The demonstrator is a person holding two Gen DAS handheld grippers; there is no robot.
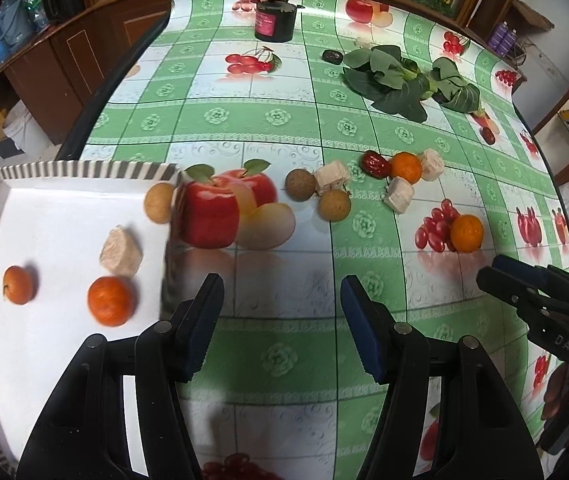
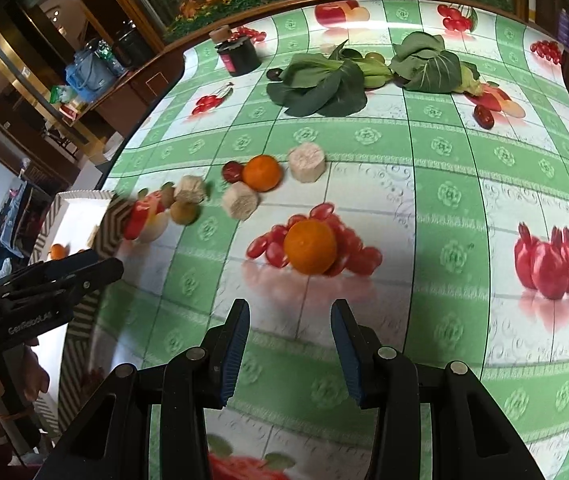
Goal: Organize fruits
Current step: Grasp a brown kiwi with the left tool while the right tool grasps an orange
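Note:
My left gripper is open and empty above the tablecloth, just right of a white tray with a striped rim. The tray holds two tangerines, a beige cube and a longan at its right edge. My right gripper is open and empty, a short way in front of a loose tangerine, also seen in the left wrist view. Further back lie another tangerine, a red date, two longans and several beige cubes.
Two leafy bok choy lie at the back of the table with a date beside them. A black jar stands at the far edge. The table drops off at left, with cabinets beyond.

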